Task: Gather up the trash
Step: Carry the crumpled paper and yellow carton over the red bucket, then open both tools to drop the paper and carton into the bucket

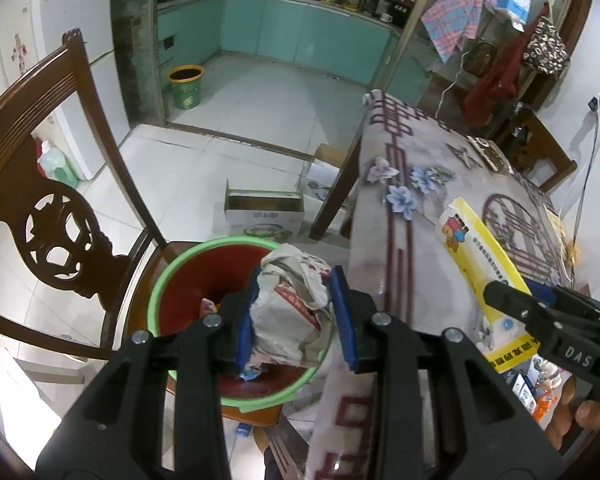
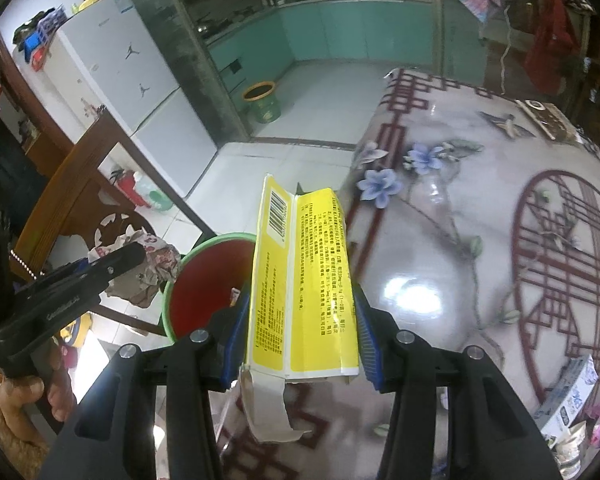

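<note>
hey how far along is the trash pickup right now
Done: a few scraps already lie in the red bin. In hand: the left tongs hold crumpled paper over it; the right tongs grip a yellow box near its rim. Left: dropping both, then the packaging on the table.

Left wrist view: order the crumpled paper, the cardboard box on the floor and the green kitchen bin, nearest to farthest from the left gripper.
1. Crumpled paper, between the left gripper pads, over the red bucket.
2. Cardboard box, on the floor beyond.
3. Green kitchen bin, far back, left.
</note>
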The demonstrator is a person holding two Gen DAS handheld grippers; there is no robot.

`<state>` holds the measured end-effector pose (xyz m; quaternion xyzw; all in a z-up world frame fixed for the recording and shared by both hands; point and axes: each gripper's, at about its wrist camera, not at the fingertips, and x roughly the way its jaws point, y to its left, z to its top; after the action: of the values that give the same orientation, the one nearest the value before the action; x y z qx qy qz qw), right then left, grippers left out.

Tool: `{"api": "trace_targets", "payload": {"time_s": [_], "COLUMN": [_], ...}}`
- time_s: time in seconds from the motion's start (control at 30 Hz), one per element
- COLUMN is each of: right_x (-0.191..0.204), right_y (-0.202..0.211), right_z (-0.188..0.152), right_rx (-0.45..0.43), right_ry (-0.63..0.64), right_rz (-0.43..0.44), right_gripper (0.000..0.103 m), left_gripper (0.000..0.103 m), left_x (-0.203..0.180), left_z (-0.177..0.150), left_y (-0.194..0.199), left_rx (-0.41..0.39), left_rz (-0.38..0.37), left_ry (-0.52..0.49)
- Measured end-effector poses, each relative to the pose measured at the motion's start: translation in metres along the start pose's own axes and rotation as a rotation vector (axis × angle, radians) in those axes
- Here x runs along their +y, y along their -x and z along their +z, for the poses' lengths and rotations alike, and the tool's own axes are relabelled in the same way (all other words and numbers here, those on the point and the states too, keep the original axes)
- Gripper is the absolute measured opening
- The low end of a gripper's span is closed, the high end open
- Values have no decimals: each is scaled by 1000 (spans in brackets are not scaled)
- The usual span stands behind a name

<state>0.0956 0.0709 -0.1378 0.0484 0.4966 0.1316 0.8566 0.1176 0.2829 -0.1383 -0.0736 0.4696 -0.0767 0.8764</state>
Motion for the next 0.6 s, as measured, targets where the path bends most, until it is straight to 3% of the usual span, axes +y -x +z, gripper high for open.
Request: {"api": "trace_targets", "payload": {"time_s": [0.47,0.6], "right_x": [48,57], "right_y": [-57,-70], "right_z": [6,4], "right_rx": [107,150], "right_ry": [81,100], "right_rz": [37,56], "right_gripper": [47,52], "left_gripper": [33,33], "left_x": [44,53], "left_z": [6,8], "left_y": [-16,-19], "left_rx": [33,37], "left_rz": [22,23], "left_ry": [46,57]}}
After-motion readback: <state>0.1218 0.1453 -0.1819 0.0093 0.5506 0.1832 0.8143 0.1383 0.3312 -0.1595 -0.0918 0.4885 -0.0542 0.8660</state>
